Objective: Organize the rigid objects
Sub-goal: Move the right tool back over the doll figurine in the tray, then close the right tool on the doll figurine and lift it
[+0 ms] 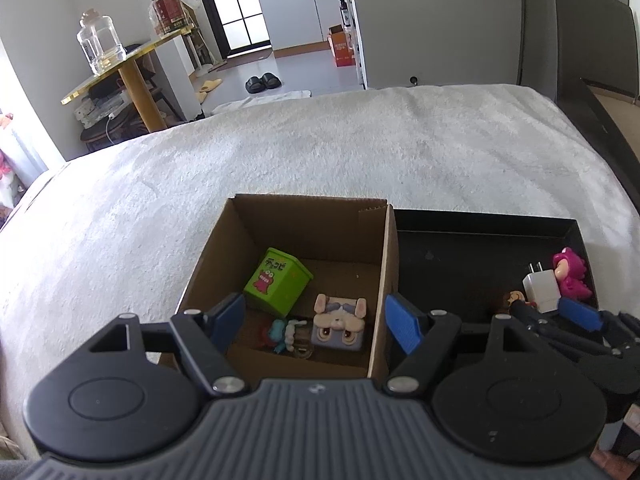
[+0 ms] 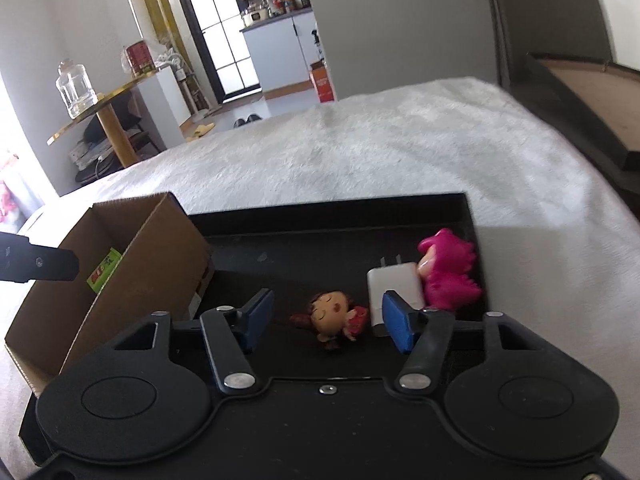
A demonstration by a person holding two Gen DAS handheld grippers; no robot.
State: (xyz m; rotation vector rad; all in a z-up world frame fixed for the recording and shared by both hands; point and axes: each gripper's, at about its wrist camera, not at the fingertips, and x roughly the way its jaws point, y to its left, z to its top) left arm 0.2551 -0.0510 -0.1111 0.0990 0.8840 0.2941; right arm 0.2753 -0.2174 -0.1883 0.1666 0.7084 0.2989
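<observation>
A cardboard box (image 1: pixel 372 272) on the white bedspread holds a green tin (image 1: pixel 278 282), a rabbit-face block (image 1: pixel 339 322) and a small teal figure (image 1: pixel 282 334). My left gripper (image 1: pixel 316 322) is open and empty above the box. Beside it, a black tray (image 2: pixel 328 216) holds a brown-haired doll (image 2: pixel 334 314), a white charger plug (image 2: pixel 394 292) and a pink figure (image 2: pixel 446 270). My right gripper (image 2: pixel 328 324) is open and empty, its fingers on either side of the doll. The right gripper also shows in the left wrist view (image 1: pixel 576 314).
The white bedspread (image 1: pixel 360 152) spreads around both containers. A dark headboard (image 1: pixel 592 60) and ledge stand at the right. A gold table with a glass jar (image 1: pixel 98 44) stands beyond the bed's far left edge.
</observation>
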